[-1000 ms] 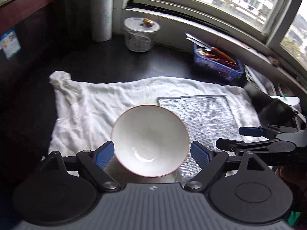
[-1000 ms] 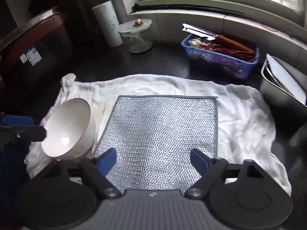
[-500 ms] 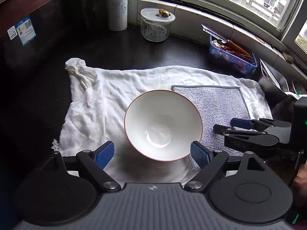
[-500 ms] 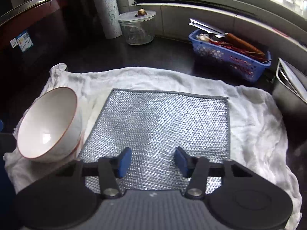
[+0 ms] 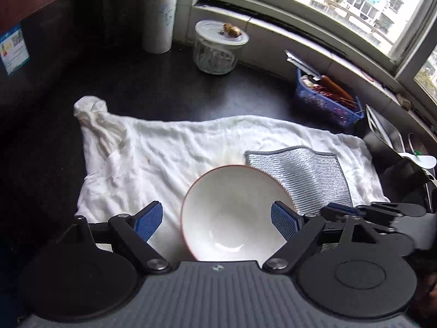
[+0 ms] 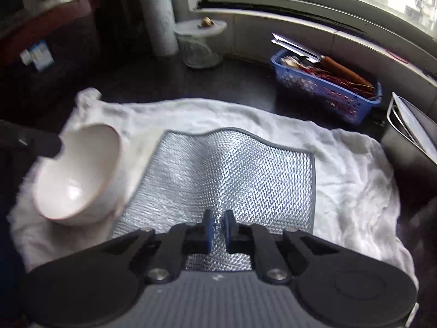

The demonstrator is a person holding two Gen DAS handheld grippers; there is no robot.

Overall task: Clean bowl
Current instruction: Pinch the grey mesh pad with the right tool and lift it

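In the left wrist view, the left hand-held gripper [image 5: 215, 220] is spreading its blue pads wide, one on each side of the white bowl [image 5: 232, 216] at lower centre, and neither pad is visibly touching it. The bowl, with a thin reddish rim, is sitting on a crumpled white towel [image 5: 164, 153] that is lying across the dark bench [image 5: 142, 93]. A silver mesh dishcloth [image 5: 306, 175] is lying on the towel just right of the bowl, its far edge rippling upward. The right hand-held gripper [image 5: 341, 209] is reaching in from the lower right edge over the cloth's near edge. A paper towel roll [image 5: 159, 13] is standing at upper centre-left, a lidded glass jar [image 5: 218, 49] right of it, and a blue basket [image 5: 327, 101] holding utensils at right below the window sill. In the right wrist view, the right hand-held gripper [image 6: 217, 228] is nearly closing, its blue pads pinching a raised fold at the near edge of the mesh dishcloth [image 6: 240, 175] at lower centre; only a slim gap is showing between them. The bowl [image 6: 79, 175] is sitting at left, tilting toward the camera and blurring, with a dark finger of the left hand-held gripper [image 6: 35, 142] at its far rim; whether they are touching cannot be told. The blue basket [image 6: 325, 90] is sitting at upper right.
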